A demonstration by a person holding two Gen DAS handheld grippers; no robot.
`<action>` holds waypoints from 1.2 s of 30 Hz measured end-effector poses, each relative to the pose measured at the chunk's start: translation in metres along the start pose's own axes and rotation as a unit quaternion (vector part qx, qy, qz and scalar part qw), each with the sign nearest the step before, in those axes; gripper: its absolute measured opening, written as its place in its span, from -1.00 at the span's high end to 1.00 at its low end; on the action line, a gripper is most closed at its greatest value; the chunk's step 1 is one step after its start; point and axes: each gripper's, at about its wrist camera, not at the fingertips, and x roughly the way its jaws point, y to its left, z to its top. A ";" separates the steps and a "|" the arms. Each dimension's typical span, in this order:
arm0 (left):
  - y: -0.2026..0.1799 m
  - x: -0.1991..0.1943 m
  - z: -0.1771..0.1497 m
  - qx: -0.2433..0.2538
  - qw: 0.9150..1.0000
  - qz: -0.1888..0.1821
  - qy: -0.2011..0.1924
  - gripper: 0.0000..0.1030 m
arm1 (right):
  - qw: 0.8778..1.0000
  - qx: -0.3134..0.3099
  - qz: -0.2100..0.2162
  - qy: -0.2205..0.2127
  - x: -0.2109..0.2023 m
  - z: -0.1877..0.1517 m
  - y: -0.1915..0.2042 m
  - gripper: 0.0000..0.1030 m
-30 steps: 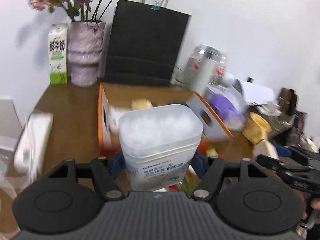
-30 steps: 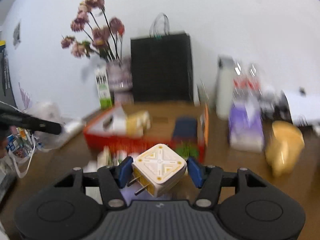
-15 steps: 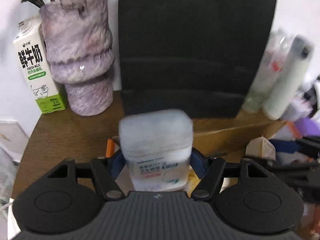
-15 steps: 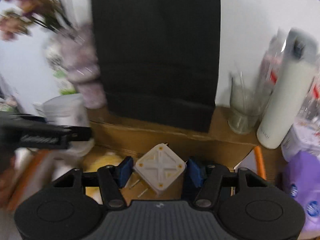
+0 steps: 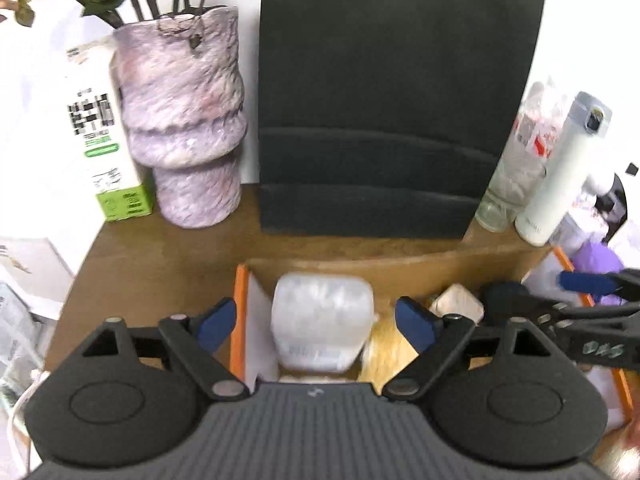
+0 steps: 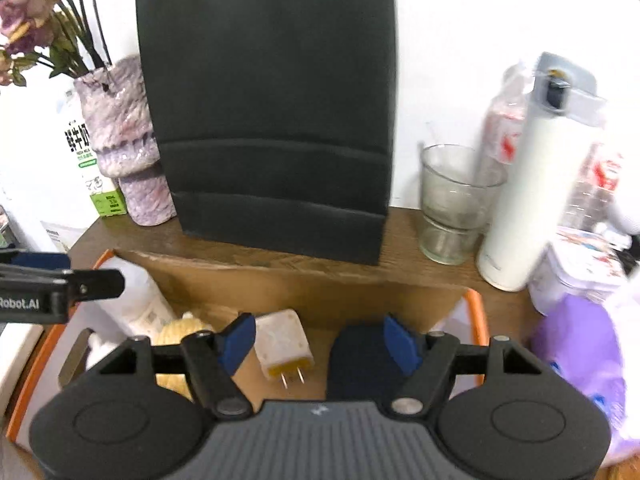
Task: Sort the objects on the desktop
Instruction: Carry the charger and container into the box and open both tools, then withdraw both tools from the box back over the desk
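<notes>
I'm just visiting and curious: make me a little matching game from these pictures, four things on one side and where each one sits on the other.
Things:
1. Cotton-swab tub
2. Plug
3. Milk carton
4. Glass

Places:
A. left of the vase
B. in the box, between the left jaws
C. beside the white flask
D. in the box, between the right jaws

Pairs: 1-B, 2-D, 3-A, 4-C

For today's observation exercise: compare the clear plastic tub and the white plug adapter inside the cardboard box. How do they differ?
The clear plastic tub is see-through and tall; the white plug adapter is opaque and squat. The tub stands upright at the box's left end; the adapter lies tipped, its prongs toward the camera, nearer the middle. Both sit loose in the cardboard box, each between open fingers.
</notes>
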 end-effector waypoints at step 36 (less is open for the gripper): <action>-0.045 -0.199 -0.353 0.025 0.992 -0.044 -0.111 -1.00 | 0.994 0.033 0.034 -0.099 -0.223 -0.344 0.029 -0.71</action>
